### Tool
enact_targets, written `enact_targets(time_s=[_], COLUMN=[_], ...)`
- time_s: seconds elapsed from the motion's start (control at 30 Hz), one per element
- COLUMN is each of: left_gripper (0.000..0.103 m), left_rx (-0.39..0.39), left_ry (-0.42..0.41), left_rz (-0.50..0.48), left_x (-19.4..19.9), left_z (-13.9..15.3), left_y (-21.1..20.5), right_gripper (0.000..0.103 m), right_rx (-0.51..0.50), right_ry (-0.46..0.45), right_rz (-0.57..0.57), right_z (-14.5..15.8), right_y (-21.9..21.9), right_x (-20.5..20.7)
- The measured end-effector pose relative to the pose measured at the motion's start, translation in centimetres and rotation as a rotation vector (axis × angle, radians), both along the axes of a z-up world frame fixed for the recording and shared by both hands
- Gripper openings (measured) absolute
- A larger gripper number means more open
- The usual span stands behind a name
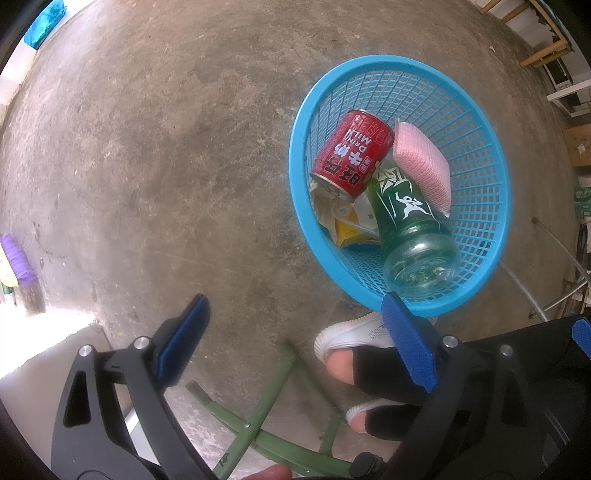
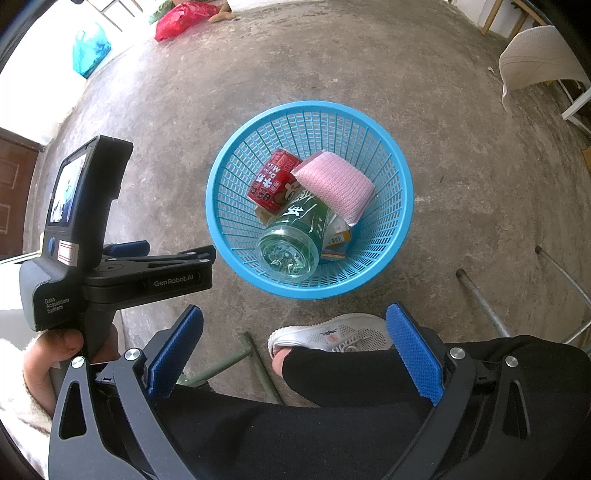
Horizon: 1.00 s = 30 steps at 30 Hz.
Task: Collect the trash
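Note:
A blue mesh basket [image 1: 480, 110] [image 2: 236, 155] stands on the concrete floor. In it lie a red drink can [image 1: 351, 155] [image 2: 271, 181], a pink sponge [image 1: 421, 166] [image 2: 332, 184], a green plastic bottle [image 1: 410, 225] [image 2: 295, 236] and a crumpled yellow carton [image 1: 345, 230] [image 2: 338, 238]. My left gripper [image 1: 295, 339] is open and empty, above the floor to the lower left of the basket. My right gripper [image 2: 295, 347] is open and empty, above the basket's near side. The left gripper's body [image 2: 122, 273] shows at the left of the right wrist view.
A white shoe [image 2: 332, 334] and a dark trouser leg [image 2: 351, 373] are just below the basket. A green metal frame [image 1: 258, 417] lies near my feet. Metal chair legs [image 2: 480, 299] are at right. Red [image 2: 181, 16] and teal [image 2: 90, 48] bags lie far back.

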State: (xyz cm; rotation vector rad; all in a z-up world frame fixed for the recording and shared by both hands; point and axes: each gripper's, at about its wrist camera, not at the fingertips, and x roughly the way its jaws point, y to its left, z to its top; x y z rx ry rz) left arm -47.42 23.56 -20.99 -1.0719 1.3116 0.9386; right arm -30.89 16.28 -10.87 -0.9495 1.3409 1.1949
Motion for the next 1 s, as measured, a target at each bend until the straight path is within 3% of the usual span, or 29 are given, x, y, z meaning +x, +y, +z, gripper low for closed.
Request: enact_targets(time_s=[1.0], left_gripper=[0.09], left_rx=[-0.017], left_ry=[0.0], left_rz=[0.01], left_x=[-0.09], left_z=[-0.33], left_y=[0.09], right_gripper=[0.096], right_rx=[0.001], right_ry=[0.002], right_rz=[0.0], right_z=[-0.06], right_y=[-0.05], right_x=[0.03])
